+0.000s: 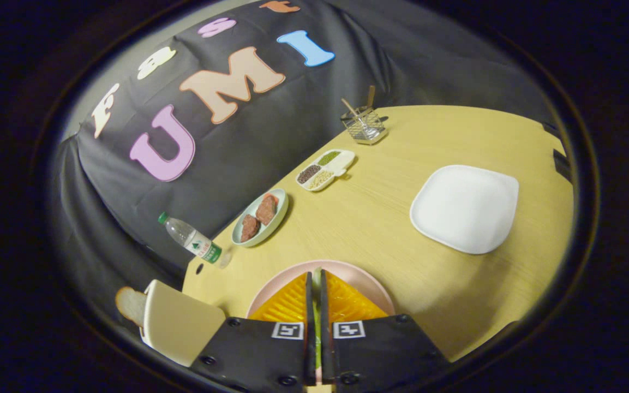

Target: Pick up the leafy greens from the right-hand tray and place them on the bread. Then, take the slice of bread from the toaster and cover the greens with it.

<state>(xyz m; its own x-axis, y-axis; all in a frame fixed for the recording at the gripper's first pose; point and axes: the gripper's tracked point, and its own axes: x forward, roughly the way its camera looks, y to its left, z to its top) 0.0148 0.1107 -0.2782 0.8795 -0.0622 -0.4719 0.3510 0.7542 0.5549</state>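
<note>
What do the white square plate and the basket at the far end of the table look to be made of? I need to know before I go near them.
White square plate: probably matte plastic or melamine; even, dull surface with soft rounded rim, no glare. Ceramic is possible.
Basket: looks like metal wire mesh, see-through grid with a shiny rim; it holds wooden-looking utensils.
The gripper has its fingers nearly closed, a thin green strip between them, over the pink plate.

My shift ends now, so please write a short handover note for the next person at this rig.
Claw: closed on a thin green strip, apparently the leafy greens, above the pink plate.
Toaster: beside the claw, bread slice standing in it.
Done: greens seemingly picked up.
Left: lay greens on the bottom bread, hidden for now; then cover with the toaster slice.
</note>
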